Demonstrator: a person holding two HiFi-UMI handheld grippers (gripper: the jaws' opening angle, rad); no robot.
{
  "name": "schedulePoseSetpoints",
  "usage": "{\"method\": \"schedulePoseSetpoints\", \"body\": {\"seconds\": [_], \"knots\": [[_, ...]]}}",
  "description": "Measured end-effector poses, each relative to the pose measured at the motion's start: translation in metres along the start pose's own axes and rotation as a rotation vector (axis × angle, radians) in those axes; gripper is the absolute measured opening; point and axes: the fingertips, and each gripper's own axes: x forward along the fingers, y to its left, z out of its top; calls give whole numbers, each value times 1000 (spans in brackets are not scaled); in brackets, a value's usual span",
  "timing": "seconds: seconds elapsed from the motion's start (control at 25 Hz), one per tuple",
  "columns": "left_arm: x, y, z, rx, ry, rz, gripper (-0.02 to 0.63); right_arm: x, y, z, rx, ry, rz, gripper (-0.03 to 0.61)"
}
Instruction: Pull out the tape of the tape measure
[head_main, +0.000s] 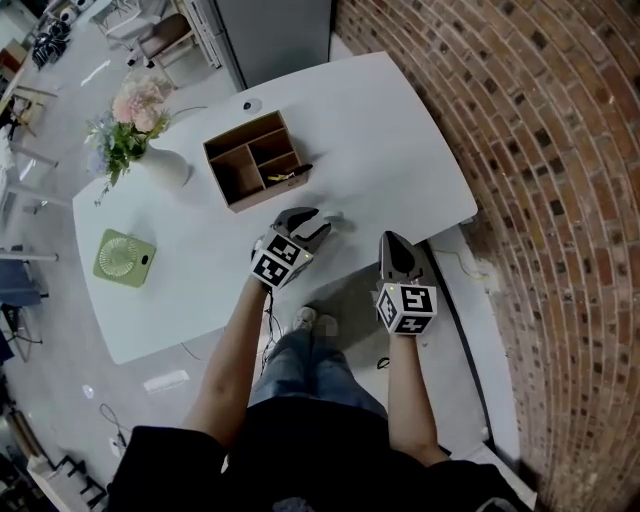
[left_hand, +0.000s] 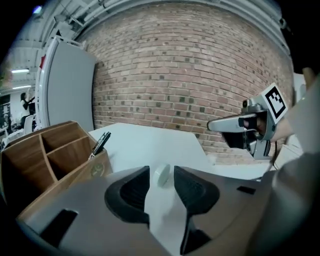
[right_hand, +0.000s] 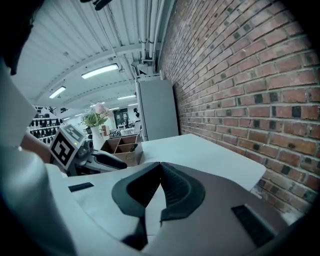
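The tape measure (left_hand: 162, 175), a small white round case, is seen lying on the white table (head_main: 380, 120) near its front edge. It is framed in the gap just beyond the tips of the left gripper (head_main: 318, 222), whose jaws are held apart. The pads are not pressed on it, and whether they touch it cannot be told. The right gripper (right_hand: 160, 165) is held to the right of it, apart from the left one, at the table's near edge. Its jaws are closed together with nothing between them.

Just behind the left gripper a wooden box (head_main: 255, 160) with open compartments is placed, and a black pen (head_main: 290, 173) is set at its near right corner. Further left a white vase (head_main: 165, 168) of flowers is stood. A green fan (head_main: 124, 257) is laid flat near the table's left end. The table is bordered on the right by a brick wall (head_main: 520, 150).
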Motion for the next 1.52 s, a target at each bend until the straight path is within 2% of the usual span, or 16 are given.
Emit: {"method": "schedulePoseSetpoints", "body": {"seconds": [0.12, 0.44, 0.6, 0.72, 1.0, 1.16, 1.36, 1.52], "knots": [[14, 2, -9, 27, 36, -44, 156, 4, -3, -7, -2, 18, -2, 3], [34, 3, -17, 46, 68, -126, 154, 7, -10, -15, -4, 38, -15, 3], [37, 2, -15, 58, 59, -135, 89, 5, -13, -18, -2, 45, -17, 3], [34, -2, -13, 65, 52, -149, 75, 7, -11, -21, -4, 56, -9, 3], [4, -20, 12, 73, -29, -152, 72, 8, 5, -22, -4, 69, 37, 4], [-15, -33, 32, 100, -73, -149, 72, 9, 25, -20, -16, 81, 98, 5], [-35, -49, 58, 148, -131, -153, 72, 12, 59, -23, -29, 122, 218, 60], [-47, -59, 68, 178, -153, -160, 72, 10, 68, -15, -45, 106, 231, 60]]}}
